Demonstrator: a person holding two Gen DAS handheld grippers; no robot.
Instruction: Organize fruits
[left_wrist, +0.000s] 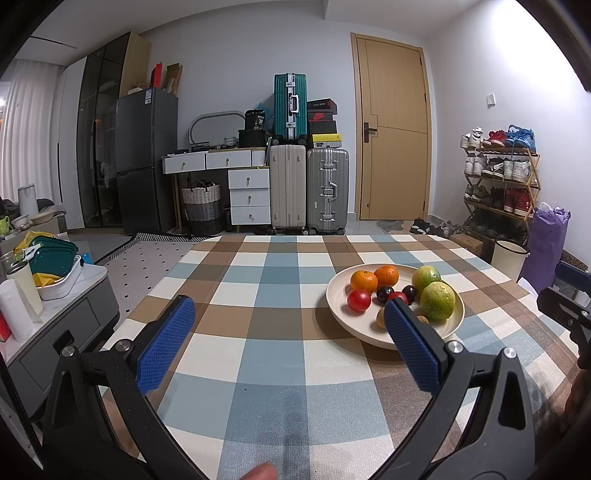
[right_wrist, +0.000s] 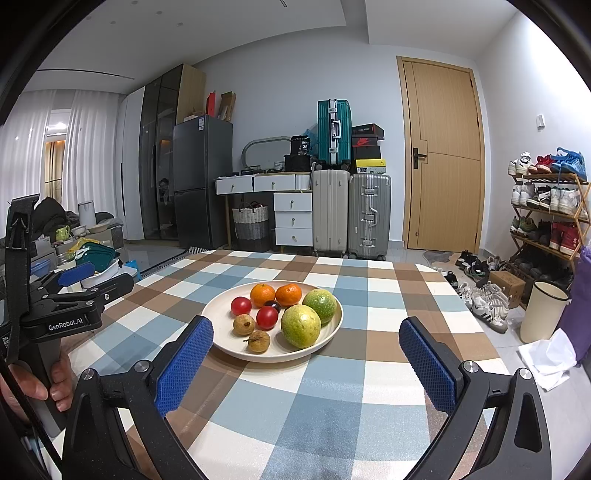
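A cream plate (right_wrist: 221, 345) (left_wrist: 336, 312) sits on the checked tablecloth and holds the fruit: two oranges (right_wrist: 263, 294) (left_wrist: 364, 280), two green-yellow citrus (right_wrist: 300, 325) (left_wrist: 437, 301), red tomatoes (right_wrist: 267, 317) (left_wrist: 358, 300), a dark plum (right_wrist: 272, 305) and two small brown fruits (right_wrist: 244, 324). My left gripper (left_wrist: 289, 317) is open and empty, above the table left of the plate; its right finger covers the plate's near edge. My right gripper (right_wrist: 306, 334) is open and empty, just in front of the plate. The left gripper also shows in the right wrist view (right_wrist: 79, 280).
The checked table (right_wrist: 325, 406) ends at the far side before suitcases (right_wrist: 369, 214) and a door. A side table with containers (left_wrist: 55, 266) stands to the left. A shoe rack (right_wrist: 546, 214), a cream bin (right_wrist: 543, 312) and loose shoes are on the right.
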